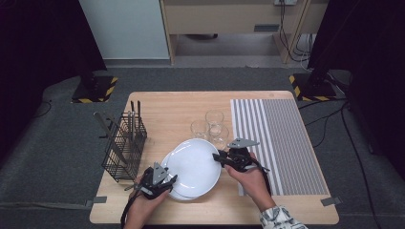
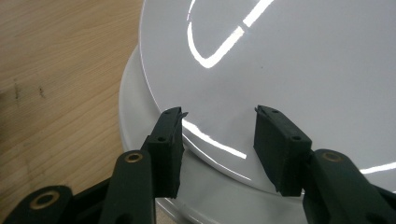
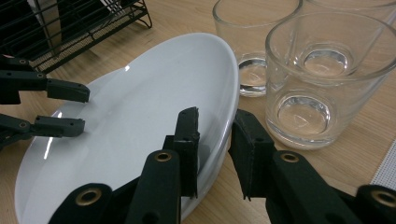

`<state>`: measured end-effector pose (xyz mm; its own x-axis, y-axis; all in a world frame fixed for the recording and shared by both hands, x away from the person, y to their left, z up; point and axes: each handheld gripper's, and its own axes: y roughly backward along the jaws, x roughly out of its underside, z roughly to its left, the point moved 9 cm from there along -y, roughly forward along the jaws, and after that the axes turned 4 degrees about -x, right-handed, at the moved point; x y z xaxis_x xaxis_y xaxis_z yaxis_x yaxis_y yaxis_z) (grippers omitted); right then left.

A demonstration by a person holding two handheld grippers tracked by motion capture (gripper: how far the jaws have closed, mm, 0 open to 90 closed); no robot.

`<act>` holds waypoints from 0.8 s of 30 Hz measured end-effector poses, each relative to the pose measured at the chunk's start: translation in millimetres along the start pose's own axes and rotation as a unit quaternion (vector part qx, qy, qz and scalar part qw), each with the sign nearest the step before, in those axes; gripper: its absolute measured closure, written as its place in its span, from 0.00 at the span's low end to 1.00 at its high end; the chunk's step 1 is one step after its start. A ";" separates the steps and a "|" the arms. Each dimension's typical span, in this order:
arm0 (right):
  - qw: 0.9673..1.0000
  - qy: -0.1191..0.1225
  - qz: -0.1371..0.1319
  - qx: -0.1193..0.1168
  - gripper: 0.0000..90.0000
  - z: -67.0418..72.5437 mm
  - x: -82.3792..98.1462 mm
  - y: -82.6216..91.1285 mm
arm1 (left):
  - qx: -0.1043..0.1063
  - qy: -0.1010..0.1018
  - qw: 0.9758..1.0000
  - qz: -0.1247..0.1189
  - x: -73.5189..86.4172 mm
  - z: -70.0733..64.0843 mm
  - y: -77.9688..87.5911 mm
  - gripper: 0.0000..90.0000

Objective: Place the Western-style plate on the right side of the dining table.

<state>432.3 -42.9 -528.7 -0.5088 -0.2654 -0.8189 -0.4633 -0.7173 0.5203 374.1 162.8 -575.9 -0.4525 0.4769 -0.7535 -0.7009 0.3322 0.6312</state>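
Two white plates lie stacked near the table's front. The top plate (image 1: 193, 167) (image 2: 280, 60) (image 3: 140, 107) sits offset and tilted over the lower plate (image 1: 177, 195) (image 2: 135, 121). My right gripper (image 1: 216, 157) (image 3: 217, 114) is shut on the top plate's right rim, one jaw over the dish and one outside it. My left gripper (image 1: 172, 179) (image 2: 219, 112) (image 3: 86, 108) is open at the plates' front-left edge. One of its jaws touches the top plate's rim from the side and the other hovers over its surface.
Three clear glasses (image 1: 214, 118) (image 3: 322, 70) stand just behind the plates, close to my right gripper. A black wire rack (image 1: 125, 148) (image 3: 70, 28) with cutlery stands at the table's left edge. A striped mat (image 1: 277, 138) covers the right side.
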 end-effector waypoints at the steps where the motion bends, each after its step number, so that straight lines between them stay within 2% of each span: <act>1: 1.000 0.002 -0.002 0.004 0.81 0.4 -0.7 0.3 | 0.000 0.000 1.000 0.001 -0.2 0.0 0.0 0.57; 10: 1.000 -0.002 -0.011 0.004 0.82 2.2 -1.8 1.2 | 0.002 0.002 1.000 0.001 -1.0 -0.6 -0.2 0.56; 18: 1.000 -0.006 -0.017 0.006 0.83 4.2 -5.4 1.7 | -0.003 -0.005 1.000 0.002 -2.0 -0.7 0.2 0.55; 24: 1.000 -0.007 -0.020 0.012 0.85 6.8 -12.7 3.2 | 0.001 -0.014 1.000 -0.003 -6.8 -1.3 -3.2 0.53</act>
<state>432.3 -37.5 -515.0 -0.4996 -0.2276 -0.8358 -0.5001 -0.7120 0.4928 378.7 157.4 -573.0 -0.4332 0.4977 -0.7514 -0.7023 0.3361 0.6276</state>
